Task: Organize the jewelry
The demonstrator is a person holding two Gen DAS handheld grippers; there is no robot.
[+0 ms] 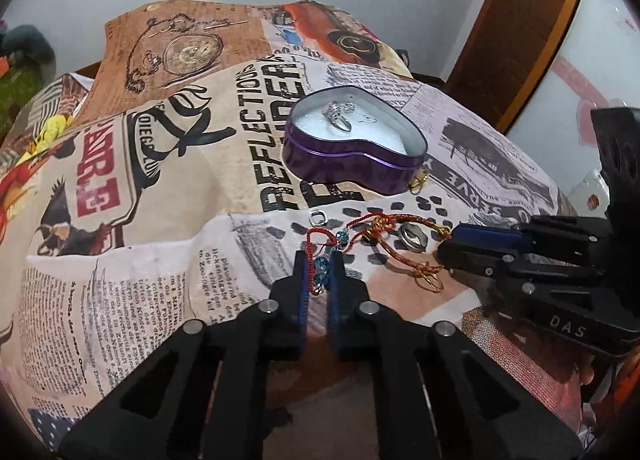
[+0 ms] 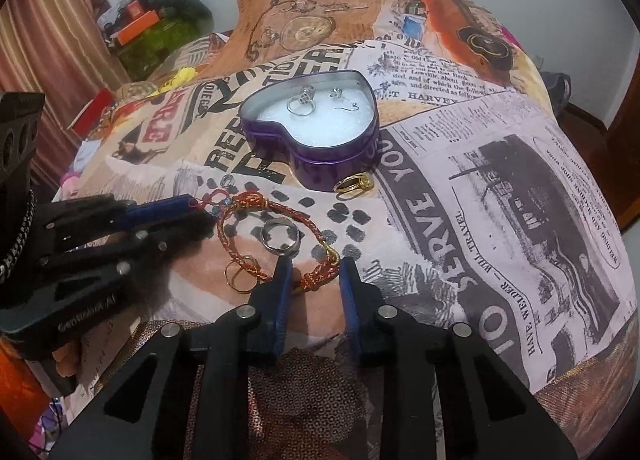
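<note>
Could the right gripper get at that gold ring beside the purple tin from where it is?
Probably yes. The gold ring lies in the open on the cloth beside the tin, with bare cloth ahead of the right gripper. But that gripper sits around the red bracelet, so it would need to leave that first.

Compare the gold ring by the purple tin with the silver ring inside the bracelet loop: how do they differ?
Colour: the gold ring is yellow metal; the silver ring is grey.
Build: the gold ring is thin with a raised setting; the silver ring is a wide band.
Place: the gold ring lies by the wall of the tin; the silver ring lies inside the braided bracelet.
Both lie on the printed cloth, outside the tin.
</note>
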